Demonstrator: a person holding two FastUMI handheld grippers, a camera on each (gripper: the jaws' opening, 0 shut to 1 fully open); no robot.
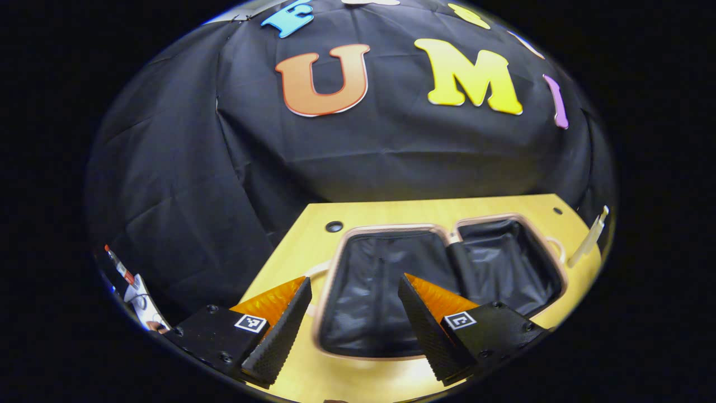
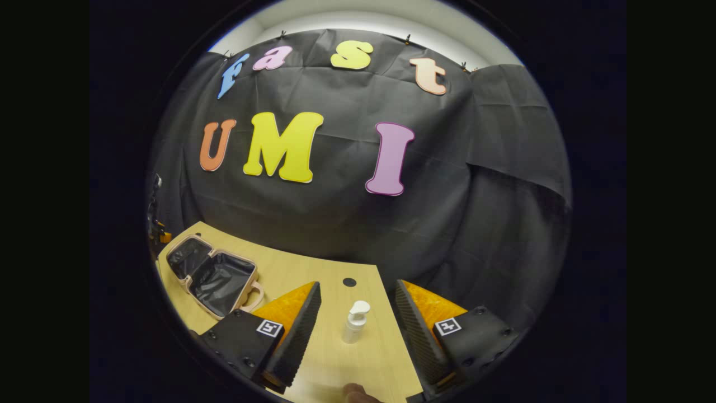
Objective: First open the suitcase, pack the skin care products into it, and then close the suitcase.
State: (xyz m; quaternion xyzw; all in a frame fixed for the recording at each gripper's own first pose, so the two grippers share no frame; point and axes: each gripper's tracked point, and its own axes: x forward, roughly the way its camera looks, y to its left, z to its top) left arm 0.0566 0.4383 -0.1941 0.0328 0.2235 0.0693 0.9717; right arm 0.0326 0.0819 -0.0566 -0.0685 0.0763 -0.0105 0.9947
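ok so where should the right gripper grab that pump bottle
Grip the pump bottle around its straight body, below the pump head. It stands upright on the table, in line between the open fingers of the right gripper, so come straight ahead and level, one finger on each side; the head looks too uneven to pinch.

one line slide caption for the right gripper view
Open right gripper frames an upright white pump bottle on the wooden table.

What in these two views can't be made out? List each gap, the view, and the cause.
- Left gripper view: the open suitcase's near lining is partly covered by the left gripper's fingers.
- Left gripper view: a pale object at the table's right edge is too small and distorted to identify.
- Right gripper view: the pump bottle's label is too small to make out.
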